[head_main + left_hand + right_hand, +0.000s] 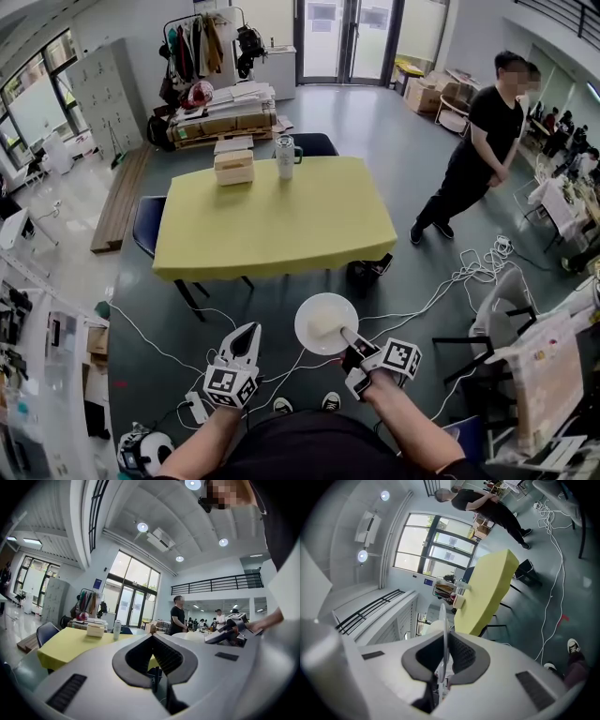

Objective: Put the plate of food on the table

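Holding the plate (307,330) of food (328,322) by its near-right rim, my right gripper (350,337) has its fingers pinched on the edge; the right gripper view shows the disc edge-on between them. The yellow counter (272,230) lies beyond the plate, well apart from it, so the carry should run straight toward the far side. My left gripper (246,333), just left of the plate, holds nothing, its fingers pressed together at the tips.
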`<act>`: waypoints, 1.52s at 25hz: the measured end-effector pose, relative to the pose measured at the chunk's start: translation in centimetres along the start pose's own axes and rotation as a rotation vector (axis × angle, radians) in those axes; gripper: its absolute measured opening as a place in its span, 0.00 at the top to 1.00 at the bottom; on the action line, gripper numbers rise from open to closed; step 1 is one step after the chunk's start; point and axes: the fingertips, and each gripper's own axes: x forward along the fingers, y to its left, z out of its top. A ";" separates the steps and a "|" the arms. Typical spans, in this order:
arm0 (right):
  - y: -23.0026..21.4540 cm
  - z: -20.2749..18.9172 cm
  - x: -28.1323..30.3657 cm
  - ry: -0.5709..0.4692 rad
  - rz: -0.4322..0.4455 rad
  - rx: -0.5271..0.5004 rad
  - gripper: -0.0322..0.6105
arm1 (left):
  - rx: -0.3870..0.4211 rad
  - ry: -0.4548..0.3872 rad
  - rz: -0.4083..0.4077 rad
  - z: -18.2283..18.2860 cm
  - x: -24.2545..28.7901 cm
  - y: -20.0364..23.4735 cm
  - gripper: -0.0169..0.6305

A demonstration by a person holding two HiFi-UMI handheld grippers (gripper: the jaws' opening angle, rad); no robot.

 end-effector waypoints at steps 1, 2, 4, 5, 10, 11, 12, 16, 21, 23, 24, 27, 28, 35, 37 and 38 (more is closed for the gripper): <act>0.1 -0.2 0.2 -0.002 -0.001 -0.001 0.90 | -0.002 -0.001 -0.002 0.0 -0.1 0.3 0.96; 0.2 -0.4 0.4 -0.004 -0.002 -0.005 0.90 | -0.003 -0.001 -0.004 0.1 -0.3 0.7 0.96; 0.3 -0.9 1.0 -0.005 -0.003 -0.022 0.90 | -0.006 -0.001 -0.008 0.1 -0.5 1.4 0.96; 0.3 -1.2 1.3 -0.005 -0.006 -0.025 0.90 | -0.008 -0.002 -0.010 0.1 -0.7 1.8 0.96; 1.0 -2.9 2.4 -0.009 -0.016 -0.018 0.90 | -0.016 -0.007 -0.022 0.0 -1.3 3.4 0.96; 1.1 -3.2 2.7 -0.009 -0.017 -0.026 0.90 | -0.018 -0.009 -0.026 0.1 -1.6 3.7 0.96; 1.3 -3.5 2.9 -0.012 -0.020 -0.031 0.90 | -0.020 -0.012 -0.029 0.1 -1.8 4.1 0.96; 2.4 -4.6 3.7 -0.030 -0.024 -0.031 0.90 | -0.029 -0.014 -0.040 0.2 -2.4 5.4 0.96; 2.2 -5.1 3.5 -0.047 -0.041 -0.030 0.90 | -0.034 -0.011 -0.073 0.0 -2.1 5.5 0.96; 1.9 -4.9 3.4 -0.049 -0.052 -0.040 0.90 | -0.035 -0.013 -0.085 0.0 -1.7 5.4 0.96; 1.8 -4.9 3.4 -0.049 -0.055 -0.043 0.90 | -0.037 -0.013 -0.089 0.0 -1.5 5.4 0.96; 2.1 -4.4 3.5 -0.055 -0.046 -0.037 0.90 | -0.044 -0.012 -0.097 -0.1 -0.7 5.3 0.96; 2.1 -4.1 3.5 -0.058 -0.041 -0.037 0.90 | -0.044 -0.012 -0.100 -0.1 -0.3 5.2 0.96; 1.3 -0.6 3.9 -0.056 -0.035 -0.041 0.90 | -0.046 0.006 -0.087 -0.1 3.1 4.4 0.96; 0.9 0.5 4.3 -0.048 -0.032 -0.050 0.90 | -0.056 0.012 -0.075 -0.2 4.1 4.4 0.96; 0.8 1.0 4.5 -0.044 -0.030 -0.050 0.90 | -0.059 0.013 -0.070 -0.2 4.6 4.4 0.96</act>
